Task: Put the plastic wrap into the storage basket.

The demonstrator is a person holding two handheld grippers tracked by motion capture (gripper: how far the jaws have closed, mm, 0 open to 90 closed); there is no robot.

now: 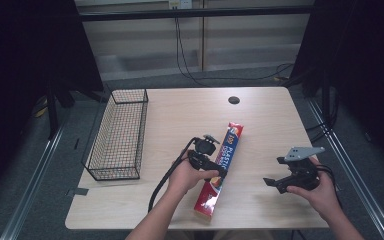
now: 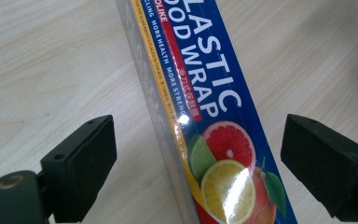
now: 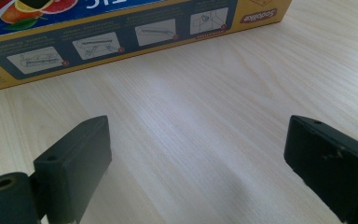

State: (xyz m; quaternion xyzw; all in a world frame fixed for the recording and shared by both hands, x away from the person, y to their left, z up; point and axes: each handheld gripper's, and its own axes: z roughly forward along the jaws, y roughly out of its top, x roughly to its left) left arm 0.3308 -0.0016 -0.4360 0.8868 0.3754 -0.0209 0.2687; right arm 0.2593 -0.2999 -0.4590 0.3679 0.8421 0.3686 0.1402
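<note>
Straddling: left gripper (image 2: 193, 158) wide open over the box of plastic wrap (image 1: 220, 167), jaws either side.
Box: flat on the table (image 1: 170, 115), near the wire basket (image 1: 117, 132).
Right gripper (image 3: 198, 158): wide open, empty.
Risk: off-centre grip could tip the long box.

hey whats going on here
A person at a table holds a gripper in each hand. The left gripper is open over a plastic wrap box lying flat, one jaw on each side, not yet closed. The right gripper is open, off to the box's side. A wire basket sits left.
</note>
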